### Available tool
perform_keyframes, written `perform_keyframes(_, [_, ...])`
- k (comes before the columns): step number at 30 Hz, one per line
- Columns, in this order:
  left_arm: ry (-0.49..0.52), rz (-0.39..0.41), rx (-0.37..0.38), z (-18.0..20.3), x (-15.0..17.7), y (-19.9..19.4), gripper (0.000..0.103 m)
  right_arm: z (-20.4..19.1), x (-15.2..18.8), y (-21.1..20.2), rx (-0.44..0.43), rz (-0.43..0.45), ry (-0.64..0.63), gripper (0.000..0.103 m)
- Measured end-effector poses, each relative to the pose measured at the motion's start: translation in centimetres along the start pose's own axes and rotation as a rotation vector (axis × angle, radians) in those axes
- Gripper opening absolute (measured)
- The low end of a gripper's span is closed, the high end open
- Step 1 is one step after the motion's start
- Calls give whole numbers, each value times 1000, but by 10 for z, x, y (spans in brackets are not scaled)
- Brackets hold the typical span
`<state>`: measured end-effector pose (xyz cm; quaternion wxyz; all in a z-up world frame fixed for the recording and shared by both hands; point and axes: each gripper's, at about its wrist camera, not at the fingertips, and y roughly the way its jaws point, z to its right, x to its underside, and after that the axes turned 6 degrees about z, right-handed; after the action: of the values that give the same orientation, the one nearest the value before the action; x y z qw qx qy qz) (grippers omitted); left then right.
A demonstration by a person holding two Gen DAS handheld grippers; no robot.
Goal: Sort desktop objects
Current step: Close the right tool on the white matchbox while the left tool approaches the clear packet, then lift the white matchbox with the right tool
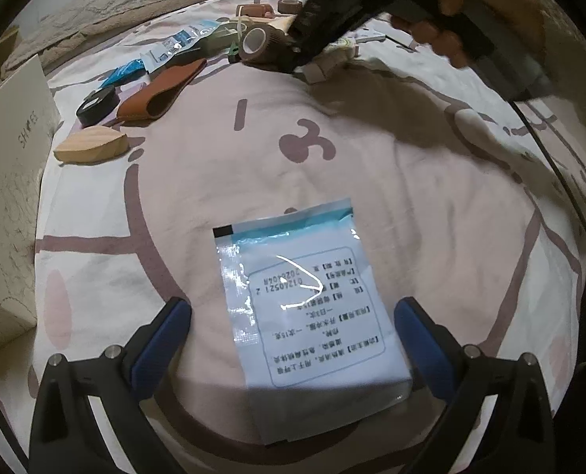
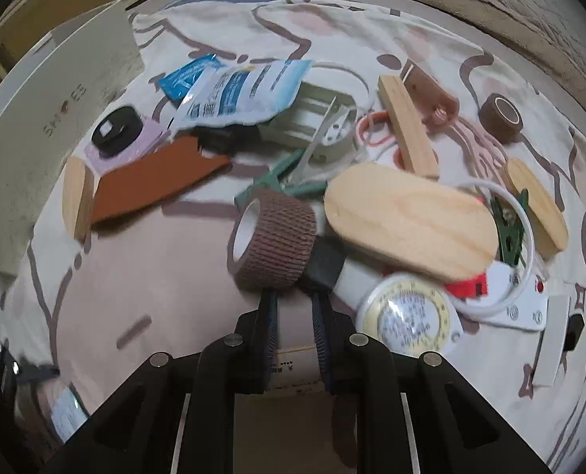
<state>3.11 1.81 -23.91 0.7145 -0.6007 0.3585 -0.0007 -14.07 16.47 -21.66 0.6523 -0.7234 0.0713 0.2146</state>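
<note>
Brown bandage roll [image 2: 273, 237] — light, soft, grippy — best pinched across its width; right hand-held gripper [image 2: 294, 296] pressed together, nothing held; left hand-held gripper [image 1: 293, 316] spread over sachet [image 1: 312, 308].
</note>
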Motion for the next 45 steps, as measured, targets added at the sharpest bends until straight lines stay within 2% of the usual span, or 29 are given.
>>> perform_keyframes(16, [-30, -10, -15, 0, 1, -3, 103, 8, 70, -30, -16, -17, -34, 19])
perform_keyframes(21, [-18, -52, -20, -2, 0, -4, 103, 7, 83, -36, -22, 0, -67, 19])
perform_keyframes(25, [-30, -91, -34, -9, 3, -8, 103, 12, 88, -37, -47, 14, -31, 19])
perform_keyframes(34, [-79, -108, -120, -35, 20, -24, 103, 13, 86, -32, -93, 32, 1, 19])
perform_keyframes(41, [-130, -90, -242, -58, 23, -33, 103, 9, 89, -31, -93, 81, -14, 20])
perform_keyframes(45, [-142, -98, -236, -69, 23, -34, 103, 11, 91, -31, -105, 100, -10, 20])
